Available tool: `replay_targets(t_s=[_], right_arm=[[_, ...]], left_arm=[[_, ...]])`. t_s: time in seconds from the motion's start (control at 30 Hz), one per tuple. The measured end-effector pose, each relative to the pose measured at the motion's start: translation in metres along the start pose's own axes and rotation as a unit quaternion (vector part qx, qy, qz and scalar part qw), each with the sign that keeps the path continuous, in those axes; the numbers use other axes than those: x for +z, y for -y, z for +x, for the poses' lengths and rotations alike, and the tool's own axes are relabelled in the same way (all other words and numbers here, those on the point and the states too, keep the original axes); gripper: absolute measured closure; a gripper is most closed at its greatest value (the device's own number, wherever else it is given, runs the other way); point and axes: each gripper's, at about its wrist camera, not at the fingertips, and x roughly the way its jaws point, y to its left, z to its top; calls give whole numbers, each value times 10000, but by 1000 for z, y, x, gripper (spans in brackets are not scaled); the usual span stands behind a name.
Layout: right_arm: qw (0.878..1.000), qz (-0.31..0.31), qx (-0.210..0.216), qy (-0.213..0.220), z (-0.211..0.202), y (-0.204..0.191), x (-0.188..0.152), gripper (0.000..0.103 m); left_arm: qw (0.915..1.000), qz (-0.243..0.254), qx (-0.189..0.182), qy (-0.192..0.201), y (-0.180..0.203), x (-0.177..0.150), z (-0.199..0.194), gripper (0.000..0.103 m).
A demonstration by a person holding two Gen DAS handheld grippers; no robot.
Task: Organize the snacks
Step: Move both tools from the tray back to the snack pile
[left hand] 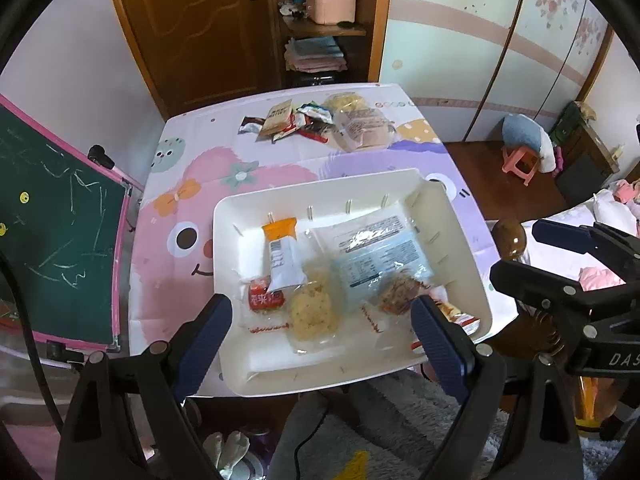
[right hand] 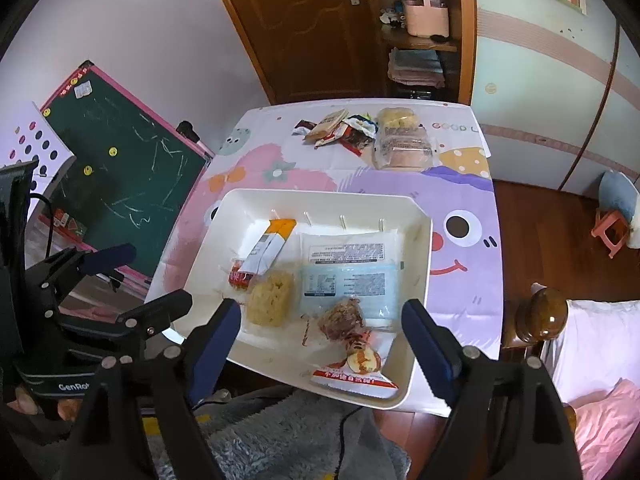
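A white tray sits on the near part of the table and holds several snack packets: an orange-topped packet, a pale blue packet, a yellow crumbly cake, a brown floss cake, a small red packet and a red-and-white packet. A pile of loose snacks lies at the table's far edge. My left gripper hangs open above the tray's near side, empty. My right gripper is also open and empty above the tray.
A cartoon-print cloth covers the table. A green chalkboard leans at the left. Behind the table are a wooden door and shelves with a pink basket. A pink stool and a bed are at the right.
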Motion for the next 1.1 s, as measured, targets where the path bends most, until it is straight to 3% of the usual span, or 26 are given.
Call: replay_targets(t_s=[0.3, 0.5, 0.8, 0.9, 1.1], right_arm=[[9997, 206, -27, 100, 1, 15, 12, 15], [9988, 430, -90, 206, 6, 26, 40, 15], [9968, 491, -490, 390, 23, 50, 121, 12], [9957, 434, -700, 424, 34, 60, 155, 10], [9934, 494, -939, 430, 79, 95, 220, 2]], left_arm=[[9998, 156, 33, 130, 8, 18, 0, 12], [9988, 406, 118, 228, 3, 51, 4, 12], [9931, 952, 291, 622, -27, 159, 16, 12], [9902, 1211, 307, 630, -30, 203, 33, 12], [9848, 1638, 2, 572, -31, 291, 85, 12]])
